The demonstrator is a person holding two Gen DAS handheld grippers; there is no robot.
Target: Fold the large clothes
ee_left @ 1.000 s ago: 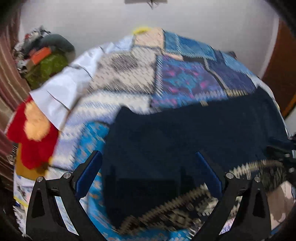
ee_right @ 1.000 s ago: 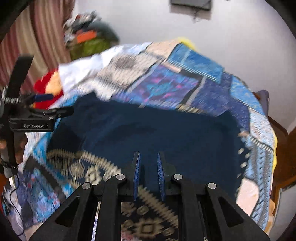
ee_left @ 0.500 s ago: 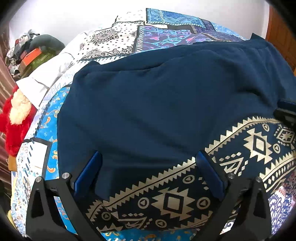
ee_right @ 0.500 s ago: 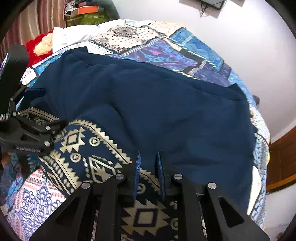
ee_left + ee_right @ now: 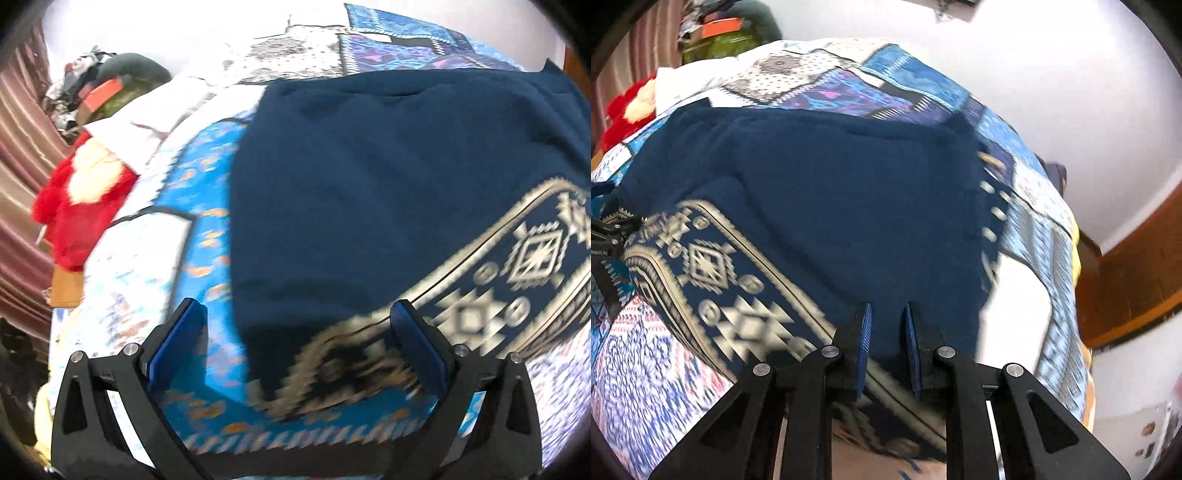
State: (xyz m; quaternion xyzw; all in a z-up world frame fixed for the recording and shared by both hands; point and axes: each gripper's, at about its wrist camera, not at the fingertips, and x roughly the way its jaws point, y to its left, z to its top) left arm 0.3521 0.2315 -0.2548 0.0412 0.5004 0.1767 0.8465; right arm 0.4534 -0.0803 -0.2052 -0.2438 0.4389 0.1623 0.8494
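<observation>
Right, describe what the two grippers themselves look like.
Both look alike. The left gripper has two black angular fingers with triangular cut-outs, silver round bolts at the joints and blue pads on the inner faces. The right gripper has the same black frame, silver bolts and ridged blue pads.

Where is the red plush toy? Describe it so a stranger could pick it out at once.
Start from the bed's patchwork quilt under the navy garment with its cream geometric border. Follow the quilt to its left edge in the left wrist view, where a white pillow lies. Just below it sits the plush toy: the only bright red, fuzzy thing there, with a cream patch.
</observation>
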